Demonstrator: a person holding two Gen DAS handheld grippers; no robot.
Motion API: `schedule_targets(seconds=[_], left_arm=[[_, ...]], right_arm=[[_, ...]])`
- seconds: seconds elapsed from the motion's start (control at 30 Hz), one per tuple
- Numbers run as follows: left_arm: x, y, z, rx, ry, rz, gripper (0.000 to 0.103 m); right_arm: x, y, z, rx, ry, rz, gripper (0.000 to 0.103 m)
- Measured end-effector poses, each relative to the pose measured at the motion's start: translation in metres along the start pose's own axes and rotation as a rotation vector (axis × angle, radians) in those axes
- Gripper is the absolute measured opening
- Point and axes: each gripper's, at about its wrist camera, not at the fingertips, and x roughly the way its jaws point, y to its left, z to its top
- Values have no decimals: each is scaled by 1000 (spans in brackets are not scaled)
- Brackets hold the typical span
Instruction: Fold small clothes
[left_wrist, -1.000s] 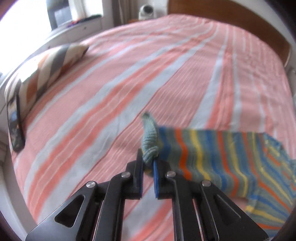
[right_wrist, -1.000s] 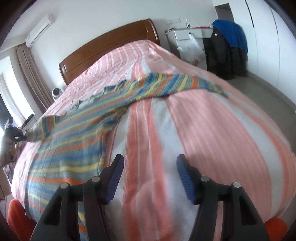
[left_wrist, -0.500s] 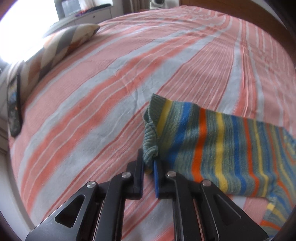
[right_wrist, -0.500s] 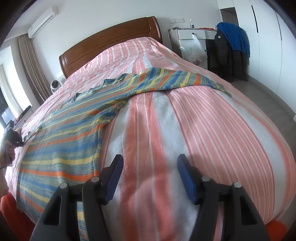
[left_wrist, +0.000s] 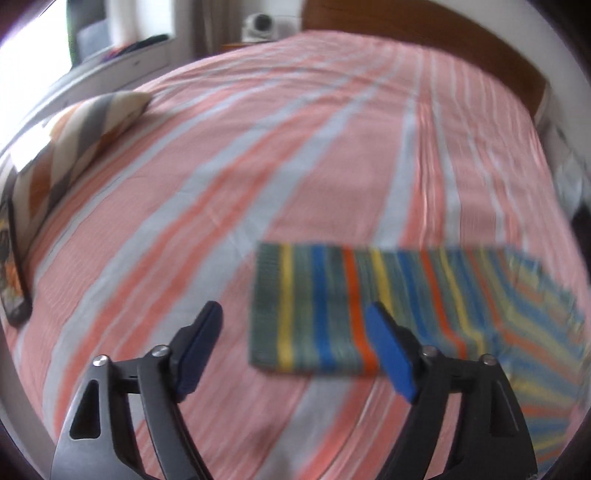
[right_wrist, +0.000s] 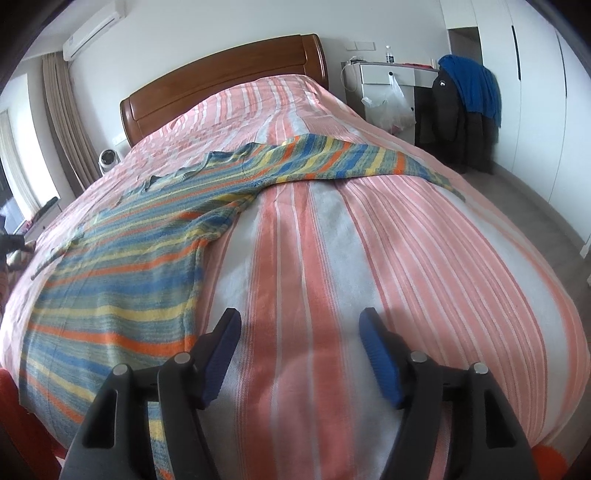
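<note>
Both sets of fingers are spread wide right now and neither one is holding anything. Left gripper (left_wrist: 295, 354) hangs over the bed (left_wrist: 258, 155) with the cuff end of the sweater's left sleeve (left_wrist: 314, 306) lying flat just ahead of it, a bit to the right of the gap between the fingers. Right gripper (right_wrist: 299, 350) hovers over bare striped sheet, with the sweater (right_wrist: 122, 280) spread out to its left and the right sleeve (right_wrist: 351, 162) stretched across the bed further up.

So the sweater looks laid out flat, sleeves out to both sides, and I'd guess the actual folding is the step about to start. Tips for doing it well:

- Grab the sleeve near the cuff edge, not the middle, so it swings over as one flat piece.
- Come down low and pinch just the knit. That sheet is thin and will bunch up if a finger catches it.
- Knit is stretchy and floppy, so lift only enough to clear the bed and lay it across the body without dragging.
- The hem side sits close to the bed's edge in the right view, so avoid tugging that way or it may slide off.

Left view is blurry, so exact height over the cloth is hard to tell.
</note>
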Motion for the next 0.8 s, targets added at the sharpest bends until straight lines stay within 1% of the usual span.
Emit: schedule_targets(seconds=[0.03, 0.1, 0.13, 0.2, 0.23, 0.27, 0.3, 0.37, 0.43, 0.5, 0.57, 0.63, 0.67, 0.73, 0.77, 0.8], left_arm=[[8, -6, -8, 30, 20, 43, 82], [21, -4, -24, 43, 56, 107, 82], [24, 1, -30, 27, 61, 106, 84], [12, 13, -40, -21, 28, 69, 83], [4, 13, -44, -26, 15, 55, 83], [-5, 11, -48, -17, 0, 25, 83], [-18, 5, -55, 9, -21, -26, 84], [-35, -14, -66, 66, -61, -83, 91], [-44, -34, -73, 113, -96, -115, 96], [-41, -56, -73, 156, -102, -143, 96], [-35, -72, -77, 199, -108, -147, 96], [-24, -82, -79, 228, -130, -130, 96], [-15, -86, -81, 238, -126, -127, 97], [2, -85, -86, 245, -81, -126, 98], [5, -83, -89, 242, -84, -131, 103], [5, -80, -89, 233, -98, -133, 103]], right_arm=[[-1, 0, 1, -3, 3, -6, 66], [-4, -1, 2, -3, 2, -26, 66], [-6, -3, 3, 3, 0, -36, 66], [-15, -9, 6, 20, -5, -67, 66], [-19, -11, 8, 20, -9, -81, 66], [-22, -11, 11, 14, -16, -90, 66], [-27, -10, 16, -8, -37, -99, 67], [-30, -7, 29, -46, -77, -105, 71], [-26, -4, 47, -60, -105, -95, 73], [-16, 0, 65, -66, -134, -60, 74], [-1, 3, 78, -93, -164, -59, 74], [14, 3, 84, -115, -169, -61, 74], [24, 2, 86, -125, -165, -67, 74], [41, -1, 86, -143, -143, -91, 74], [48, -5, 85, -131, -123, -90, 74], [54, -10, 82, -104, -102, -87, 74]])
